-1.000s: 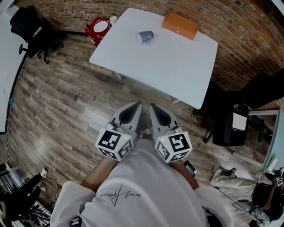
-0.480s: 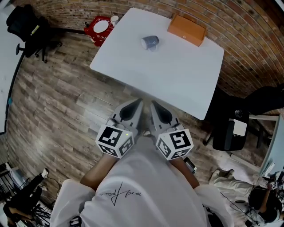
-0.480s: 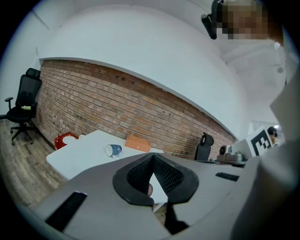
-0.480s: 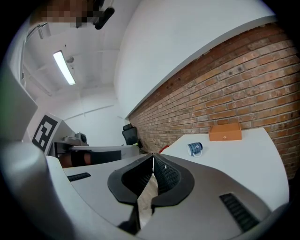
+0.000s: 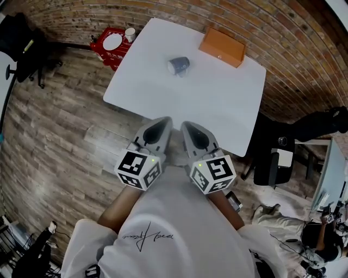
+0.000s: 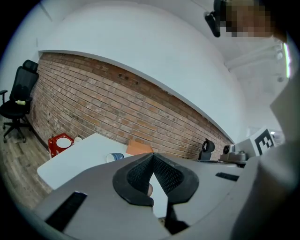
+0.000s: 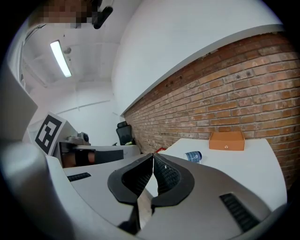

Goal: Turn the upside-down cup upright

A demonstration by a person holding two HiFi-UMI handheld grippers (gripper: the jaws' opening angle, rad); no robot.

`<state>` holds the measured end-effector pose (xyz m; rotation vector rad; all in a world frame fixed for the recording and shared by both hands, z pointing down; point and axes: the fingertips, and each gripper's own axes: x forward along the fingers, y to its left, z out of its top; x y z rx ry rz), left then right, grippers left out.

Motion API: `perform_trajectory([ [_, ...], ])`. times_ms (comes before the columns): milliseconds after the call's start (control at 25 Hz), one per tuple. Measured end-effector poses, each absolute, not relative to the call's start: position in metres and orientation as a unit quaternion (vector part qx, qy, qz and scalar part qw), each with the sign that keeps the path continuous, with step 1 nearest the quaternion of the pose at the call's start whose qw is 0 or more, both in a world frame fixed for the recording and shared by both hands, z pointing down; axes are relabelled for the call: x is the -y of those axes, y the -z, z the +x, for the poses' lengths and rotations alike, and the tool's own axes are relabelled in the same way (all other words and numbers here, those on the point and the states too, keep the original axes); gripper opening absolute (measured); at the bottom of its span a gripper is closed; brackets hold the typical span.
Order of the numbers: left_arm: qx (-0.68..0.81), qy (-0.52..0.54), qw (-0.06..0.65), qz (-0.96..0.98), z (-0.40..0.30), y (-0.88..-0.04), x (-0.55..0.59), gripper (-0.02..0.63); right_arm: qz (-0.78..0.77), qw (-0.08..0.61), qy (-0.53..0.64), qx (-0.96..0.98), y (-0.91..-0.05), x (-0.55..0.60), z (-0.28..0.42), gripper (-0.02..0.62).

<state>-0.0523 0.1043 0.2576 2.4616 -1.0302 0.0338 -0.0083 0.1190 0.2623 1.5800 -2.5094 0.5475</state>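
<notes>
Well ahead of the left tongs (image 5: 161, 126) and right tongs (image 5: 188, 129), both closed, empty, the cup (image 5: 178, 65) lies sideways on the surface (image 5: 217, 103); neither nearer.

I stand on a floor (image 5: 54, 130) of grey-brown wooden planks. Ahead of me a white square table (image 5: 217, 108) sits close to a red brick wall (image 5: 179, 12). Above the brick rises an upper wall (image 6: 140, 51) of plain white. A small red stand (image 5: 111, 44) sits on the floor just beside the table's far left corner. A black office chair (image 5: 22, 38) stands well apart at my left, by the brick. Another dark chair (image 5: 274, 163) stands near the table's right edge. A long tube light (image 7: 61, 58) glows on the white ceiling.
</notes>
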Motion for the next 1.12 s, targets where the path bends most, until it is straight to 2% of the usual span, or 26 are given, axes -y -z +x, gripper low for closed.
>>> perform_trajectory([
  [520,0.349,-0.020,0.237,0.907,-0.058,-0.270,-0.023,0.009,0.566,0.093,-0.147,0.806,-0.264,-0.030,-0.001,0.021],
  [1120,0.380,-0.010,0.285,0.880,-0.052,-0.299,0.029,0.009,0.552,0.135,-0.147,0.810,-0.280,0.019,0.020,0.021],
])
